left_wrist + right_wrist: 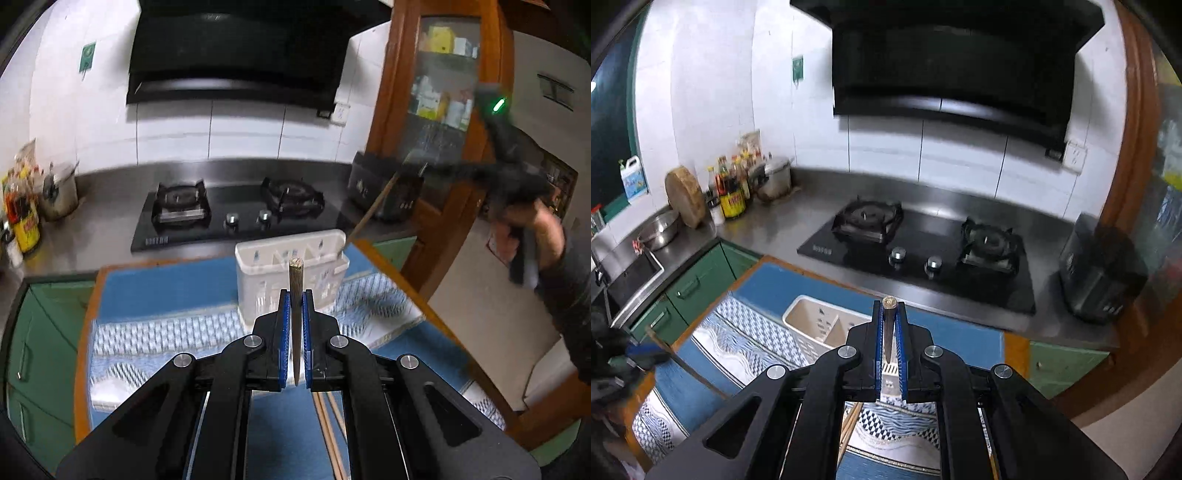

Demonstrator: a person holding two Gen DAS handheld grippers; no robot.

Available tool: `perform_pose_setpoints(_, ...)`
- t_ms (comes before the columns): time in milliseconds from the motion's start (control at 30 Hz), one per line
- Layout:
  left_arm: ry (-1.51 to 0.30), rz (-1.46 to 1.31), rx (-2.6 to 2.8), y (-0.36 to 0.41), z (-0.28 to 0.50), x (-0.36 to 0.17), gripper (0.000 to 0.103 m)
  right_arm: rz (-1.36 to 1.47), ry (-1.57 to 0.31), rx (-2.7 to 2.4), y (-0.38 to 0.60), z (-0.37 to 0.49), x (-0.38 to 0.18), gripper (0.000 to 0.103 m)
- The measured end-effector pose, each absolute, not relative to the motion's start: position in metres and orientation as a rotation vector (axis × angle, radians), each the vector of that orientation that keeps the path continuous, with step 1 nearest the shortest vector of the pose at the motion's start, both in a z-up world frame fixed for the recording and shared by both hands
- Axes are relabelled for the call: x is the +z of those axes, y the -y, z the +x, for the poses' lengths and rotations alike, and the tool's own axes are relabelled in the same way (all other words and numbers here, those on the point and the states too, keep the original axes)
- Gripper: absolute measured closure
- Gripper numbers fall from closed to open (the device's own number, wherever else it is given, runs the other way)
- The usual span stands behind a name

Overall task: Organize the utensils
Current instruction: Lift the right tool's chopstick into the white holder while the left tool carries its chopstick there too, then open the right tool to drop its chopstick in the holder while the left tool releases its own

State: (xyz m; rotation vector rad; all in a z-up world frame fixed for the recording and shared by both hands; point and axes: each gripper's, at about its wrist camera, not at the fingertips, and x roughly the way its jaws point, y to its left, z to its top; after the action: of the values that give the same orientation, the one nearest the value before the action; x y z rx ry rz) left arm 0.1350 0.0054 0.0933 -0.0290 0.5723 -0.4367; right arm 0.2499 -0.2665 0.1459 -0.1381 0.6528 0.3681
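Dark chopstick upright, blunt end up, pinched in left hand-held gripper in front of white utensil holder. Second chopstick upright, pinched by right hand-held gripper above holder.

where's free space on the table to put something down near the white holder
Free: blue cloth between the white holder and the steel counter, and left of the holder in the left view. Crowded: loose chopsticks near the grippers.
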Motion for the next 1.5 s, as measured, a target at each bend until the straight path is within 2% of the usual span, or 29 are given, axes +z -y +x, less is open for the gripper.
perform_pose_setpoints(200,-0.433,0.011,-0.443,0.005,0.15,0.153,0.098,-0.15,-0.729,0.37,0.259,0.265,0.11,0.096)
perform_pose_setpoints(367,-0.353,0.041,-0.42,0.016,0.174,0.186,0.098,-0.155,-0.726,0.362,0.258,0.265,0.102,0.096)
perform_pose_setpoints(433,-0.343,0.049,-0.403,0.022,0.188,0.191,0.098,-0.151,-0.712,0.356,0.261,0.263,0.103,0.093)
perform_pose_setpoints(767,-0.426,0.02,-0.354,0.026,0.245,0.153,0.098,-0.134,-0.605,0.338,0.283,0.213,0.111,0.081)
perform_pose_setpoints(900,-0.458,0.001,-0.349,0.024,0.255,0.134,0.098,-0.107,-0.588,0.355,0.285,0.184,0.104,0.079)
perform_pose_setpoints(1200,-0.528,0.001,-0.344,0.027,0.267,0.107,0.098,-0.056,-0.654,0.358,0.28,0.138,0.053,0.076)
perform_pose_setpoints(1500,-0.503,0.007,-0.338,0.027,0.261,0.114,0.093,-0.028,-0.748,0.345,0.276,0.108,0.003,0.075)
